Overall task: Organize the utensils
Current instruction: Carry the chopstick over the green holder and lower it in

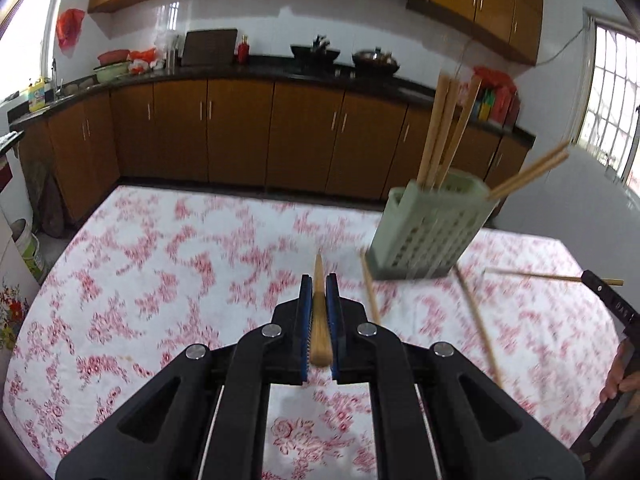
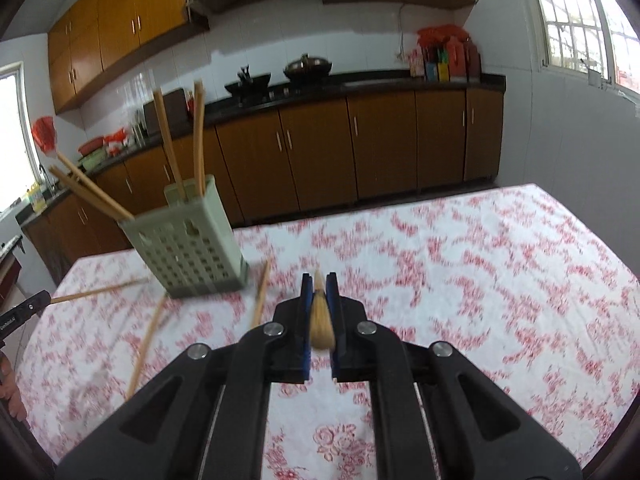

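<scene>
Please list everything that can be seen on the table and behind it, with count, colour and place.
chopstick holder: one, pale green, slotted, standing on the table.
chopsticks in the holder: several, wooden, leaning out.
loose chopsticks: two, wooden, lying beside the holder.
tablecloth: one, white with red flowers, over the table.
cabinets: brown, under a black counter.
woks: two, dark, on the counter.
left gripper: jaws shut on a chopstick.
right gripper: jaws shut on another chopstick.
</scene>
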The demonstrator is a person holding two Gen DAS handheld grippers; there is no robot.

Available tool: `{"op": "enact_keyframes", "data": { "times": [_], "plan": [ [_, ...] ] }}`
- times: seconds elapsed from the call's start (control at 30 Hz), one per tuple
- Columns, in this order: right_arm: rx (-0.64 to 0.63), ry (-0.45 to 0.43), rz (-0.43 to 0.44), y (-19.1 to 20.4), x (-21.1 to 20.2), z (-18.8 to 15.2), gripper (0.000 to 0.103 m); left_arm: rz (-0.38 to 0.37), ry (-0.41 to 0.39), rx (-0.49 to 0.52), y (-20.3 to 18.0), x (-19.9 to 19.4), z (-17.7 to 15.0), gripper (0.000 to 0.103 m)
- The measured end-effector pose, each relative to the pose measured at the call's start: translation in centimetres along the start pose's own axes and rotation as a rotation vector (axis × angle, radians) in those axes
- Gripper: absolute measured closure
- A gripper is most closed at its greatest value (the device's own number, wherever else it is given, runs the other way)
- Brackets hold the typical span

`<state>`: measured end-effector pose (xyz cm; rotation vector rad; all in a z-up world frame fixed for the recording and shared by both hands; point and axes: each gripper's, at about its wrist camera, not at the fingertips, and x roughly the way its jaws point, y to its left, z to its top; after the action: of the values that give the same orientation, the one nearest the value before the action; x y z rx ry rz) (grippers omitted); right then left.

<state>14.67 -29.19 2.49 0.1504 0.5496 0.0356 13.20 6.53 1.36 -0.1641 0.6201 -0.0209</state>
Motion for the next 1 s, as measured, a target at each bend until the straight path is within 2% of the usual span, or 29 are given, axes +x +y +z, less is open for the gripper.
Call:
{"op": "enact_keyframes", "data": {
  "times": [0.23, 0.57, 0.77, 1.0],
  "plan": [
    [0.0, -0.064, 0.013, 0.5, -1.2, 1.7, 0.095, -0.023, -0.077, 0.015, -1.0, -1.9, 2.1, 0.096],
    [-0.027, -0.097, 0.038, 1.8, -2.3, 3.3, 0.095, -0.035, -0.109, 0.035, -1.5, -2.7, 3.0, 0.096],
    [-0.01, -0.128, 0.124, 2.5, -4.6, 6.0, 0.095, -0.095, -0.14, 0.047, -2.7, -4.8, 4.3, 0.096],
    [-0.017, -0.163, 0.253, 4.5, -7.3, 8.9, 0.095, -0.16, -0.231, 0.059, -5.5, -7.1, 7.1, 0.096]
  ]
}}
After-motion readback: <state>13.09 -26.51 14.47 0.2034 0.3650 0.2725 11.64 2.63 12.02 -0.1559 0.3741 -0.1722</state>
